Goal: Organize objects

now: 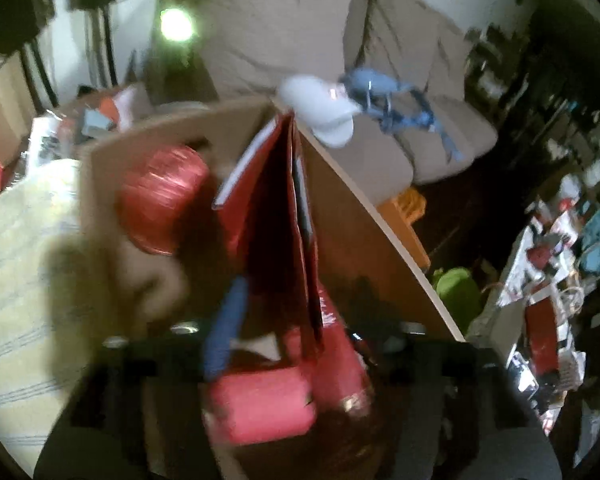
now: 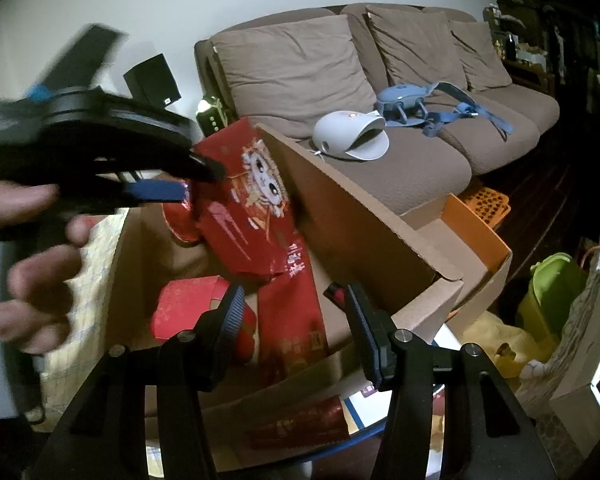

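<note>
Right wrist view: left tool [image 2: 198,184] jaws parted at top edge of red gift bag [image 2: 240,200], leaning on cardboard box [image 2: 364,216] far wall, apparently just released. Right tool [image 2: 296,324] open, empty, over box near edge.

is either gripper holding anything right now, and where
The right gripper holds nothing. The left gripper is at the red bag's top edge; whether it grips cannot be told.

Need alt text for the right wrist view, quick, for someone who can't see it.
An open cardboard box holds red packets and a red gift bag with a cartoon face. The left hand-held gripper reaches in at the bag's top edge, while the right hand-held gripper hangs open and empty over the box. A brown sofa stands behind.
</note>
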{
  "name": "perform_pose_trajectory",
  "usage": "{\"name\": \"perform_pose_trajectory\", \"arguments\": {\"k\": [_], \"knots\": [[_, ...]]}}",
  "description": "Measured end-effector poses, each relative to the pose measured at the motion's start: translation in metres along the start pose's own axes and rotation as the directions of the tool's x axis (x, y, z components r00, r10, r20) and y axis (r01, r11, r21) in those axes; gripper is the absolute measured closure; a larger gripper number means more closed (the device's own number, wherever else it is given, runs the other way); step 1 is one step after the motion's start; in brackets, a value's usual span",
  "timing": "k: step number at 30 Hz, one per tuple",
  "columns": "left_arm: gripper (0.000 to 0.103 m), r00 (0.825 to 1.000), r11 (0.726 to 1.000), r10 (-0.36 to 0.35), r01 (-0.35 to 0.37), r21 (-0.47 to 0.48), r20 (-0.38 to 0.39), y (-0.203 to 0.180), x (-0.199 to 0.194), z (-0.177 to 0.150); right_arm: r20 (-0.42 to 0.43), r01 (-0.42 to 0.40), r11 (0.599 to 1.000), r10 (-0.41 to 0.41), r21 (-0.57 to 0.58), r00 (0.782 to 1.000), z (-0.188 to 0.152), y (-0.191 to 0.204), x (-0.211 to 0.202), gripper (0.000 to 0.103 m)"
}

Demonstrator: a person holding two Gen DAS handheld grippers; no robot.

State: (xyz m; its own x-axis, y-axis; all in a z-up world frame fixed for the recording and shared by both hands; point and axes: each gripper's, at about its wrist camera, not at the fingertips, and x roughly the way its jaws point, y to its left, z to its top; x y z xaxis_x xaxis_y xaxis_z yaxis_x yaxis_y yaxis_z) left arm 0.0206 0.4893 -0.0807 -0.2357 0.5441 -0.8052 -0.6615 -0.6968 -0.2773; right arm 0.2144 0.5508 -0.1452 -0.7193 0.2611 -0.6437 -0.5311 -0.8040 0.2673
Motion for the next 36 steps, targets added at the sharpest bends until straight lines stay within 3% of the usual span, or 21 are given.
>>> {"name": "perform_pose_trajectory", "arguments": {"k": [2, 4, 6, 10, 13, 16, 21, 22, 24, 25, 28, 29, 31, 34, 35, 36], "knots": [[0.035, 0.998, 1.000, -0.022, 0.022, -0.011, 0.053, 0.027, -0.034, -0.017, 0.002, -0.003, 1.000, 0.003, 0.005, 1.000, 0.001, -0.001, 0.000, 0.050], [0.035, 0.997, 1.000, 0.009, -0.009, 0.000, 0.075, 0.048, -0.059, -0.039, 0.008, -0.004, 1.000, 0.004, 0.013, 1.000, 0.000, -0.001, -0.001, 0.050], [0.035, 0.993, 0.997, 0.074, -0.074, -0.002, 0.089, 0.079, -0.083, -0.065, 0.007, -0.013, 1.000, 0.013, 0.013, 1.000, -0.001, 0.000, 0.000, 0.050], [0.035, 0.964, 0.967, 0.247, -0.239, -0.087, 0.096, 0.158, -0.126, -0.107, 0.007, -0.105, 0.994, 0.105, 0.001, 0.994, -0.002, 0.014, -0.002, 0.048], [0.035, 0.929, 0.918, 0.357, -0.330, -0.221, 0.099, 0.227, -0.164, -0.134, 0.024, -0.190, 0.979, 0.192, -0.073, 0.981, -0.007, 0.045, -0.007, 0.048], [0.033, 0.887, 0.848, 0.449, -0.383, -0.365, 0.112, 0.295, -0.205, -0.159, -0.004, -0.259, 0.950, 0.262, -0.174, 0.965, -0.013, 0.084, -0.010, 0.047], [0.028, 0.809, 0.703, 0.578, -0.422, -0.572, 0.112, 0.395, -0.269, -0.206, -0.134, -0.410, 0.870, 0.388, -0.273, 0.912, -0.008, 0.148, -0.014, 0.047], [0.026, 0.801, 0.686, 0.585, -0.408, -0.602, 0.123, 0.409, -0.281, -0.218, -0.157, -0.437, 0.846, 0.408, -0.305, 0.899, -0.007, 0.165, -0.016, 0.046], [0.021, 0.803, 0.690, 0.568, -0.345, -0.636, 0.181, 0.439, -0.302, -0.234, -0.180, -0.457, 0.815, 0.420, -0.356, 0.890, -0.009, 0.195, -0.018, 0.043], [0.021, 0.786, 0.690, 0.585, -0.350, -0.634, 0.202, 0.454, -0.311, -0.236, -0.192, -0.466, 0.802, 0.425, -0.374, 0.885, -0.012, 0.208, -0.017, 0.041], [0.017, 0.724, 0.693, 0.656, -0.465, -0.551, 0.214, 0.476, -0.316, -0.227, -0.229, -0.495, 0.766, 0.439, -0.410, 0.869, -0.022, 0.249, -0.012, 0.041], [0.017, 0.714, 0.705, 0.669, -0.521, -0.481, 0.208, 0.486, -0.311, -0.222, -0.242, -0.506, 0.758, 0.445, -0.412, 0.862, -0.026, 0.258, -0.010, 0.041], [0.018, 0.712, 0.727, 0.676, -0.600, -0.334, 0.190, 0.493, -0.293, -0.214, -0.267, -0.527, 0.742, 0.455, -0.415, 0.850, -0.032, 0.285, -0.007, 0.041], [0.018, 0.676, 0.702, 0.712, -0.676, -0.223, 0.190, 0.494, -0.277, -0.207, -0.300, -0.549, 0.712, 0.460, -0.438, 0.836, -0.042, 0.319, -0.006, 0.041], [0.018, 0.653, 0.685, 0.729, -0.697, -0.213, 0.205, 0.494, -0.275, -0.204, -0.303, -0.551, 0.705, 0.461, -0.446, 0.834, -0.044, 0.328, -0.005, 0.041], [0.018, 0.646, 0.682, 0.731, -0.700, -0.211, 0.220, 0.497, -0.276, -0.202, -0.308, -0.556, 0.697, 0.463, -0.452, 0.831, -0.046, 0.338, -0.005, 0.041]]}}
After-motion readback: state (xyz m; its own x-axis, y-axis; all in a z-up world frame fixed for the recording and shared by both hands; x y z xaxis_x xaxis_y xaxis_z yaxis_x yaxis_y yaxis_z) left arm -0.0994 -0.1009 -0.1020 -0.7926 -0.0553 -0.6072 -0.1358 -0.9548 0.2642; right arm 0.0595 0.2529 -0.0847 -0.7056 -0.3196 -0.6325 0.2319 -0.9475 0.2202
